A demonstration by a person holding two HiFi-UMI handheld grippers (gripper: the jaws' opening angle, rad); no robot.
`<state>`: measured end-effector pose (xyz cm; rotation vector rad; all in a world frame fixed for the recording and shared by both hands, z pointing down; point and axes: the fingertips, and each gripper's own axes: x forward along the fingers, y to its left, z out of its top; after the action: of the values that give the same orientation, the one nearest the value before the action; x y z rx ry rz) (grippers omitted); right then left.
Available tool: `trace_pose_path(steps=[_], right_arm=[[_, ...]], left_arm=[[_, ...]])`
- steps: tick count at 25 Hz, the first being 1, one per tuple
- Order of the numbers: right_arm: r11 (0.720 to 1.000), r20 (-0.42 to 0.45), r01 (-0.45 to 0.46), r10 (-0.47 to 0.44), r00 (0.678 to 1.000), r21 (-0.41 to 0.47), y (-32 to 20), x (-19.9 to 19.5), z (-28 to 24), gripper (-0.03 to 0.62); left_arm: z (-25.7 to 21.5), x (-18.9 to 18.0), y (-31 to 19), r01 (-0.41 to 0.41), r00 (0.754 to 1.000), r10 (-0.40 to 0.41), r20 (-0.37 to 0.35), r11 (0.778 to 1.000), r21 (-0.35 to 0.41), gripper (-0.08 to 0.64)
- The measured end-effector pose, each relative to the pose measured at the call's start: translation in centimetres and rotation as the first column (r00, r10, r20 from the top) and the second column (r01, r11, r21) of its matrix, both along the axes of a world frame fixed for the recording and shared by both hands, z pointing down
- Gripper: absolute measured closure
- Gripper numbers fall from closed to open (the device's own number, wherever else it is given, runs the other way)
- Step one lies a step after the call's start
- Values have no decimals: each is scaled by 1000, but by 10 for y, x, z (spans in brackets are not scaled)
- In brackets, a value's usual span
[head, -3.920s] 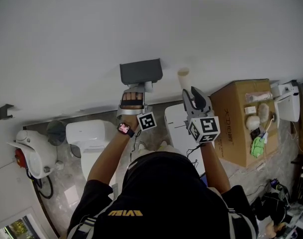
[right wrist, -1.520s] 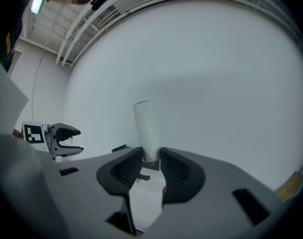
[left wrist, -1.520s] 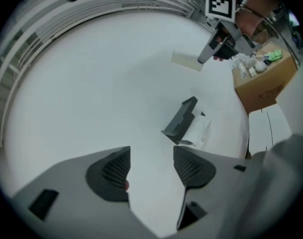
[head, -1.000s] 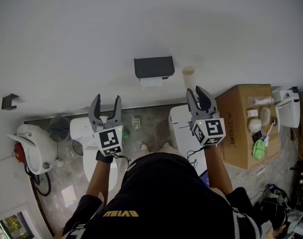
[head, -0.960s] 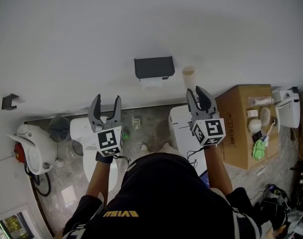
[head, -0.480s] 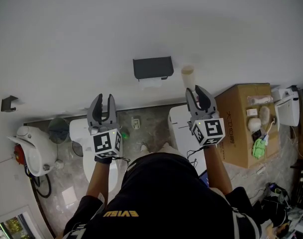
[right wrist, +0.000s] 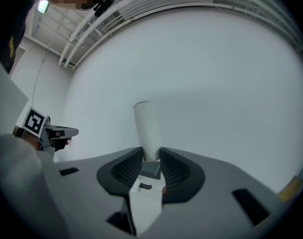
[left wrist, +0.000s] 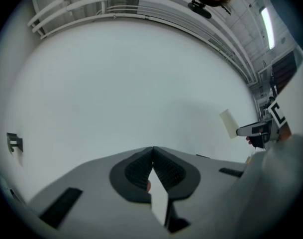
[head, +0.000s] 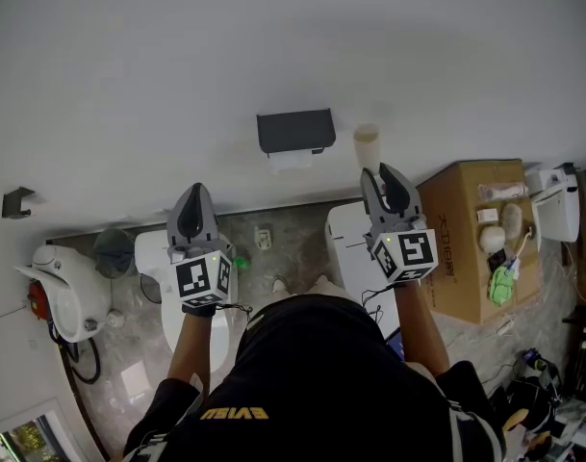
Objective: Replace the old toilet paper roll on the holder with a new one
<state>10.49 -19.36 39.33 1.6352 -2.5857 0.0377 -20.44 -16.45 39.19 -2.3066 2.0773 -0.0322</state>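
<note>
On the white wall ahead, the dark holder (head: 295,131) has its cover down and a white sheet (head: 291,160) hangs from under it. We judge a fresh roll is probably fitted, though the cover hides the roll itself. The old cardboard tube (head: 367,146) is off the holder. The right tongs (head: 380,177) are pinched on its near end, jaws only a little apart, and it sticks out past the tips toward the wall, just right of the holder. The right gripper view shows it seated between the pads (right wrist: 129,169). The left tongs (head: 193,212) have just been closing and stand fully together with nothing between them, well left of the holder. Left to do, as we read it: get rid of the tube. Writing: yellow lettering on the black shirt (head: 312,383) reads EVISU when turned over. Print on the cardboard box (head: 466,229) is too small to read. The marker cubes (head: 201,279) carry patterns only.
</note>
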Motion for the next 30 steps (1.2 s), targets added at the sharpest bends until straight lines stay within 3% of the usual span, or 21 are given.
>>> trace_pose_path(steps=[6, 30], right_arm=[[1000, -7, 7, -7, 1000, 16, 2, -2, -3, 486], [996, -23, 54, -53, 998, 71, 7, -6, -23, 493]], left_arm=[[-1, -5, 3, -16, 999, 16, -44, 1000, 9, 549], [3, 2, 13, -84, 996, 84, -15, 996, 5, 549]])
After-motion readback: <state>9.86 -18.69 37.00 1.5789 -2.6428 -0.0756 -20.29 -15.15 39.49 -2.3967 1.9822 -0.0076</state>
